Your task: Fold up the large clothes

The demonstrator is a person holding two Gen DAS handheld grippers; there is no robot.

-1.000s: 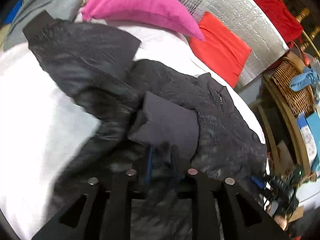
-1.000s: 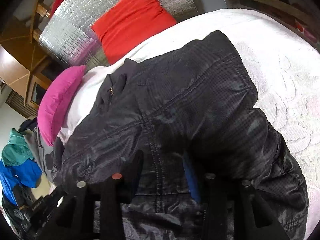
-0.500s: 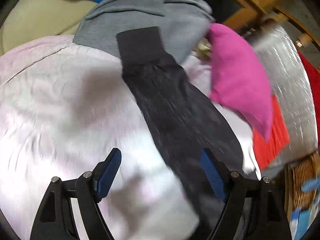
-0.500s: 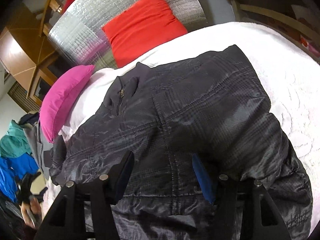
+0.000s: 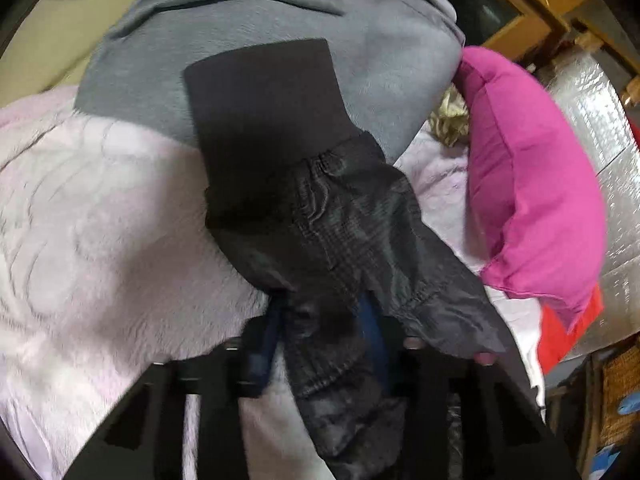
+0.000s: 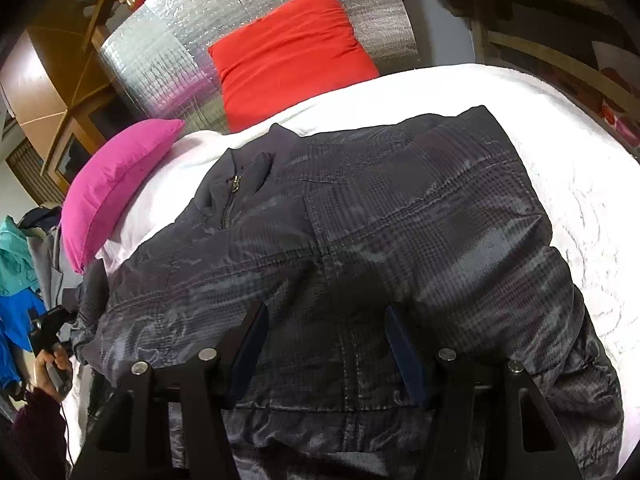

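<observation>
A large black checked jacket lies spread on the white bedspread, collar and zip toward the pillows. My right gripper is open just above its lower front, touching nothing. In the left wrist view the jacket's sleeve stretches away, its black knit cuff resting on a grey garment. My left gripper is shut on the sleeve, with fabric bunched between the blue pads. My left gripper also shows at the far left of the right wrist view.
A pink pillow lies right of the sleeve, also in the right wrist view. A red pillow leans on a silver foil headboard. Blue and teal clothes hang at the left. A wicker basket stands at the right.
My left gripper was open above the sleeve half a second ago; it has moved onto the sleeve and shut on it. My right gripper has opened wider and drawn back slightly.
</observation>
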